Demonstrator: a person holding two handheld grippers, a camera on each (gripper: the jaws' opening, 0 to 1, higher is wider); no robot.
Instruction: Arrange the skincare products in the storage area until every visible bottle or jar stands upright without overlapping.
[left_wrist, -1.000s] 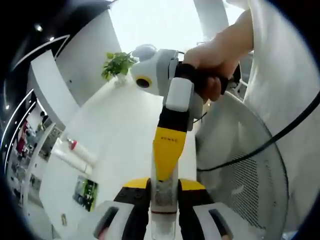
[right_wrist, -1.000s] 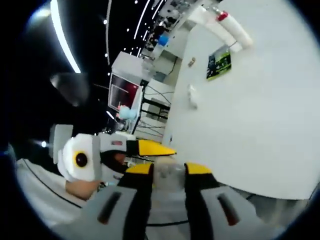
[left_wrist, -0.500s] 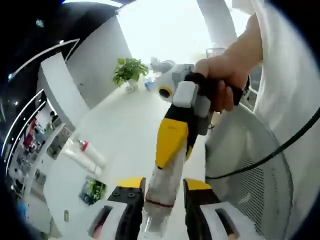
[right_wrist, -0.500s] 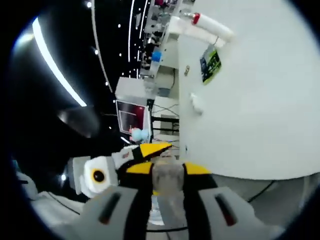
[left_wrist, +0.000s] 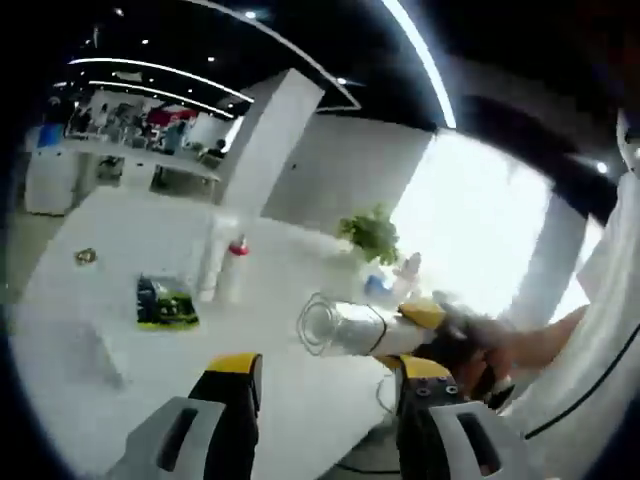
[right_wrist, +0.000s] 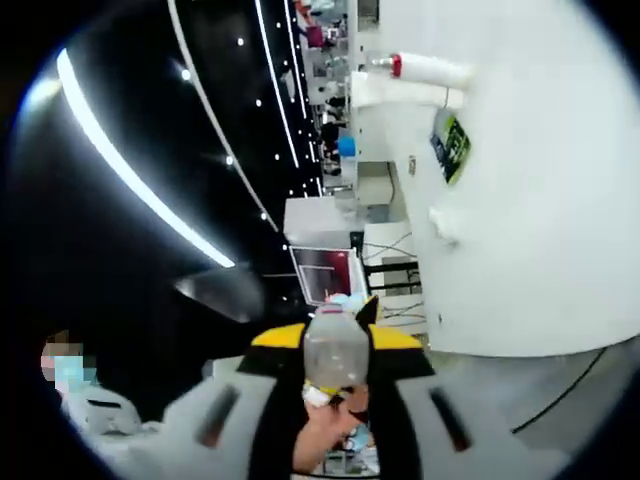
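A clear bottle (left_wrist: 338, 326) hangs sideways in the air over the white table (left_wrist: 280, 400), its open round end facing the left gripper view. My right gripper (left_wrist: 425, 318), coming in from the right in a person's hand (left_wrist: 500, 350), is shut on it. My left gripper (left_wrist: 330, 367) stands open just below the bottle, jaws wide apart, touching nothing. In the right gripper view the same clear bottle (right_wrist: 335, 350) sits clamped between the yellow tips of my right gripper (right_wrist: 337, 337). Two white tubes (left_wrist: 222, 268), one with a red cap, lie on the table.
A green sachet (left_wrist: 165, 301) lies beside the tubes, and a small object (left_wrist: 85, 257) sits near the far left edge. A potted plant (left_wrist: 372, 235) and a blue item (left_wrist: 378, 285) stand at the back. In the right gripper view, tubes (right_wrist: 420, 70) and sachet (right_wrist: 452, 146) show on the table (right_wrist: 540, 250).
My left gripper has let go of the clear bottle and opened, swinging away to view the table. The right gripper keeps the bottle and has turned with it.
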